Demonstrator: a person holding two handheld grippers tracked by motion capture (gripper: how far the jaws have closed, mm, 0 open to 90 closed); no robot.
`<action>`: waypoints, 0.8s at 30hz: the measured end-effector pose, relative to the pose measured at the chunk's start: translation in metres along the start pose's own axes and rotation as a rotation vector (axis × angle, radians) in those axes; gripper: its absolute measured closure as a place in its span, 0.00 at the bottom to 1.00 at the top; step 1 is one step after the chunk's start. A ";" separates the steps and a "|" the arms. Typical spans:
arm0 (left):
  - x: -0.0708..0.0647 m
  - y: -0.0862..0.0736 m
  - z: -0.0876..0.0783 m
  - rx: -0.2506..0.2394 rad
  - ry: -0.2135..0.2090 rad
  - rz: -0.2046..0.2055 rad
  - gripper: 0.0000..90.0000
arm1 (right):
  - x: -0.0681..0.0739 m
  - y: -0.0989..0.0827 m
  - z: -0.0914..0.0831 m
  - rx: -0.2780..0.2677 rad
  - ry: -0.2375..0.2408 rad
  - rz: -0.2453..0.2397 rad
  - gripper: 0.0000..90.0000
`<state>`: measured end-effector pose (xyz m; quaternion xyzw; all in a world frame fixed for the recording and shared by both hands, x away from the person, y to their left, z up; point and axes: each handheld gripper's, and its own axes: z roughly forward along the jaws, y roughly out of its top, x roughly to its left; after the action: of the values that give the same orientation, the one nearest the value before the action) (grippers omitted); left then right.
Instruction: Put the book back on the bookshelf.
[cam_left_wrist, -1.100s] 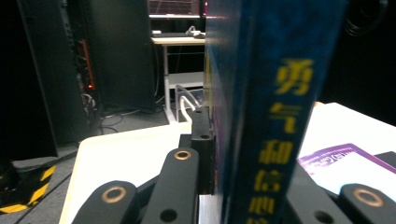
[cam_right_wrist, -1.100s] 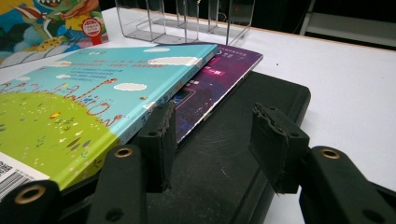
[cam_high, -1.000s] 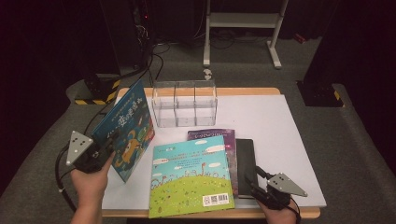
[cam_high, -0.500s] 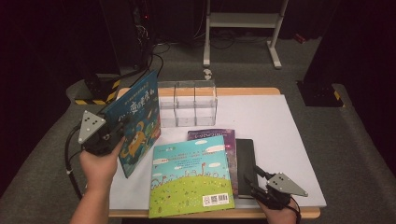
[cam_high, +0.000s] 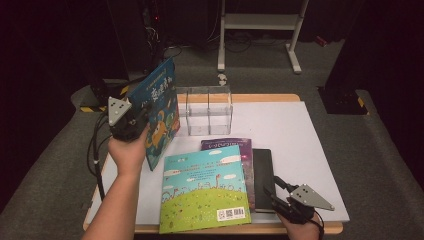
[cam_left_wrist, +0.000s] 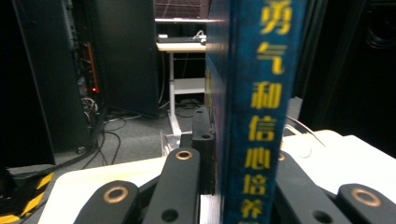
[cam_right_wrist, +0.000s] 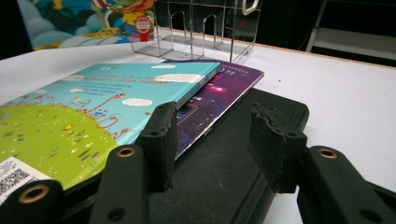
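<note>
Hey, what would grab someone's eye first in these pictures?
The blue picture book stands upright at the table's left, clamped in the left gripper. Beside it is a clear acrylic rack. A green-and-turquoise book tops the flat stack in front, near the open right gripper.

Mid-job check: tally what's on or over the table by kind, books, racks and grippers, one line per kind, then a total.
Books: 4: blue book held upright, green-and-teal book, purple book, black book
Clear acrylic rack: 1
Grippers: 2: left gripper, right gripper
Total: 7
</note>
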<state>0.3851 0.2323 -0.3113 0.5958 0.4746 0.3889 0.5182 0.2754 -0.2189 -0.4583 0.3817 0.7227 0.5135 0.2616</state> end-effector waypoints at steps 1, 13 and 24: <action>-0.001 0.000 0.003 -0.003 0.006 0.000 0.92 | 0.000 0.000 0.000 0.000 0.000 0.000 0.57; -0.005 0.002 0.044 -0.032 0.068 -0.017 0.92 | -0.002 0.001 -0.003 -0.014 0.012 0.009 0.58; -0.008 -0.008 0.079 -0.031 0.100 -0.020 0.92 | -0.003 0.000 0.000 -0.008 0.039 0.023 0.59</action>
<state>0.4568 0.2050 -0.3315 0.5628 0.4998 0.4201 0.5070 0.2770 -0.2210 -0.4584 0.3787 0.7212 0.5267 0.2430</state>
